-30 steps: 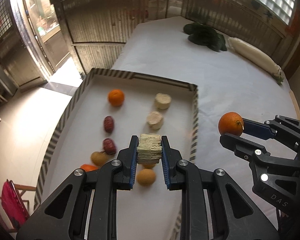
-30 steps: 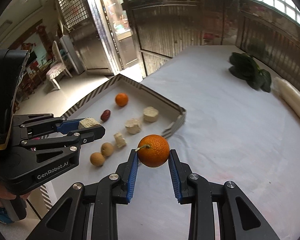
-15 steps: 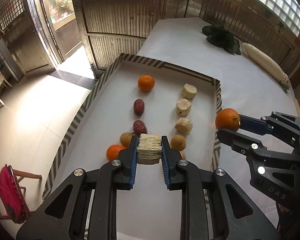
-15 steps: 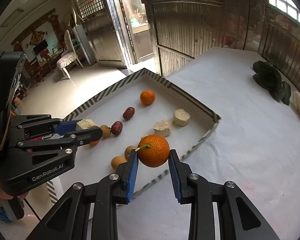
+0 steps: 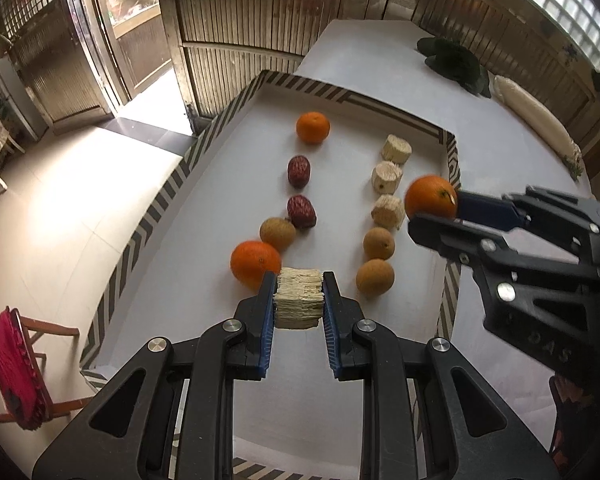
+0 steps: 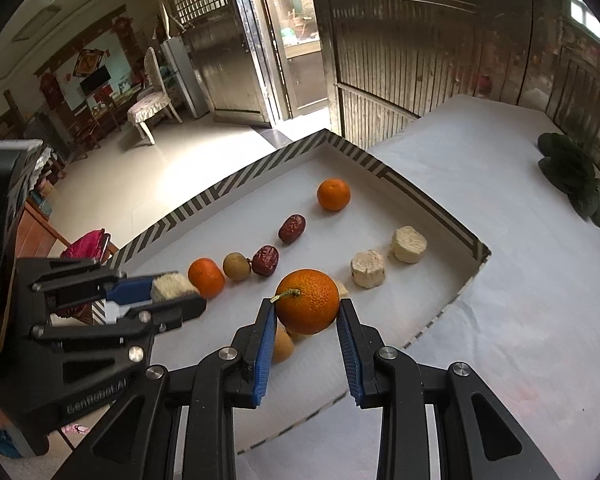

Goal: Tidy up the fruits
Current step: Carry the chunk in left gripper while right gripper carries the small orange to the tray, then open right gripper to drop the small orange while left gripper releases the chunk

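Clamping a pale fibrous chunk (image 5: 299, 298) between its pads, the left gripper (image 5: 299, 308) hangs over the tray (image 5: 388, 98) near its front end. The right gripper (image 6: 307, 322) pinches an orange (image 6: 308, 300) above the tray's right row of cut pieces and brown fruits.

My left gripper (image 5: 299, 300) and right gripper (image 6: 306, 314) are black, skeletal, silver-screwed, with ribbed blue pads (image 6: 262, 354).
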Demonstrator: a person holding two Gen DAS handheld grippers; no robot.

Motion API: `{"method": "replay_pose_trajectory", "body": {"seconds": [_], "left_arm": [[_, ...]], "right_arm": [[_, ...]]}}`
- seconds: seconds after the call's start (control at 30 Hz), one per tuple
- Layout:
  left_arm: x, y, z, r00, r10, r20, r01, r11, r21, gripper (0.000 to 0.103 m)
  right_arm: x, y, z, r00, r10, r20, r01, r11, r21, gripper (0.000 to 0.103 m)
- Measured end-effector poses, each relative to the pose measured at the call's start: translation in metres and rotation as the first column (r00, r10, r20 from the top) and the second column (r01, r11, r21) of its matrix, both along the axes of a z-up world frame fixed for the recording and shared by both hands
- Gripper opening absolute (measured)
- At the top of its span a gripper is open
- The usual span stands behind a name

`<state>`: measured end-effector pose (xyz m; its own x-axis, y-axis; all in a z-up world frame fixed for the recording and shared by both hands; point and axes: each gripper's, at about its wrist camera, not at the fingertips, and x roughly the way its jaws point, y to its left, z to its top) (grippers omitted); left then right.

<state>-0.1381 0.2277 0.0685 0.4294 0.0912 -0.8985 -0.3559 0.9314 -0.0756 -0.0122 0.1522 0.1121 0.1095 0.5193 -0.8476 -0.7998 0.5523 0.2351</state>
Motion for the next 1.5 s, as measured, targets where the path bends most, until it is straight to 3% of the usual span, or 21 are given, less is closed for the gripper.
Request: {"method": "replay_pose_trajectory", "body": {"seconds": [0.63, 1.27, 1.37, 1.5], "left_arm": [[0.006, 0.005, -0.025, 0.999, -0.002, -0.051, -0.001, 0.999, -0.054, 0.021], [0.022, 0.002, -0.039, 0.996, 0.004, -0.093, -0.007, 0.999, -0.034, 0.021], [0.024, -0.002, -0.04, 0.995, -0.002, -0.096, -0.001, 1.0, -0.028, 0.027], [0.024, -0.005, -0.039, 0.996, -0.008, -0.089, 0.005, 0.999, -0.038, 0.045]], "right_arm": [[0.023, 0.047, -0.036, 0.997, 0.055, -0.052, -0.058, 0.997, -0.045, 0.03], [0.031, 0.068, -0.047, 0.997, 0.082, -0.005, -0.082, 0.993, -0.088, 0.03], [0.032, 0.065, -0.046, 0.997, 0.074, -0.012, -0.075, 0.994, -0.08, 0.03], [0.034, 0.056, -0.043, 0.998, 0.056, -0.026, -0.058, 0.996, -0.066, 0.03]]}}
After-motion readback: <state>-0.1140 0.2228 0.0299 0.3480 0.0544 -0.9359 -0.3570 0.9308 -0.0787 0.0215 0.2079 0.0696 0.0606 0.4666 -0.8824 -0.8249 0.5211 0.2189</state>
